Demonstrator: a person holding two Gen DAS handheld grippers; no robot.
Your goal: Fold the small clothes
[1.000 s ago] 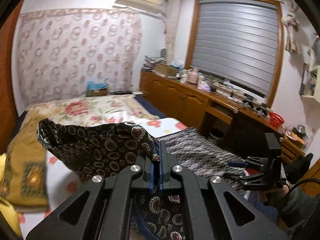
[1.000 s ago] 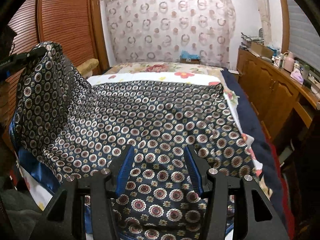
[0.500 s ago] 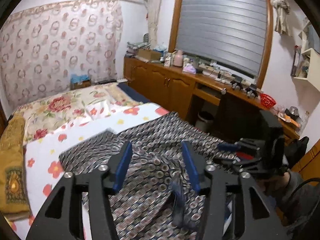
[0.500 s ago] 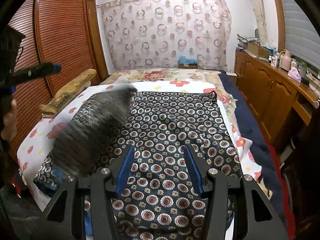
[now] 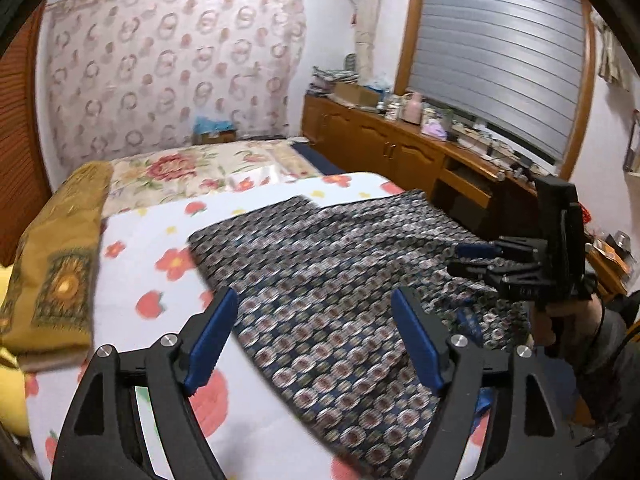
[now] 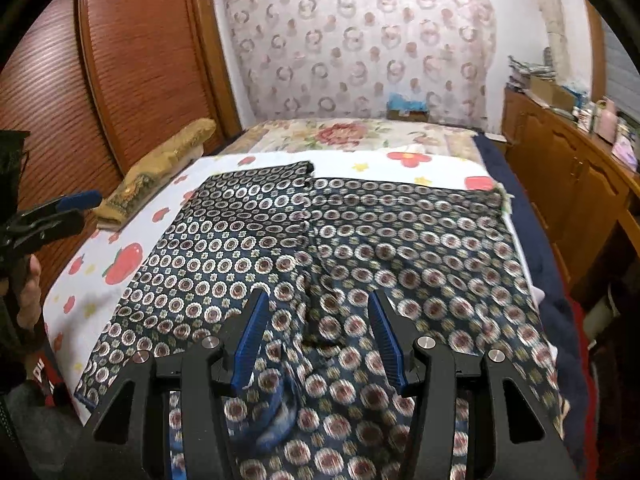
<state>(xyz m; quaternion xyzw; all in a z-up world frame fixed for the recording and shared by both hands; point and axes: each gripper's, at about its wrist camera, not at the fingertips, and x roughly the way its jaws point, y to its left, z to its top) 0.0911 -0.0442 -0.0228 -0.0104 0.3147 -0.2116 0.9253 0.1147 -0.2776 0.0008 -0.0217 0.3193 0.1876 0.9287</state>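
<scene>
- The patterned garment (image 6: 360,240) lies spread on the bed sheet (image 5: 152,248), its left part folded over onto the rest.
- The left gripper (image 5: 314,334) hovers above the garment's near left edge, jaws wide apart and holding nothing.
- The right gripper (image 6: 316,332) hangs over the rumpled near middle of the garment, jaws also well apart and empty.
- A gold pillow (image 5: 60,264) sits at the left bedside, apart from the cloth.
</scene>
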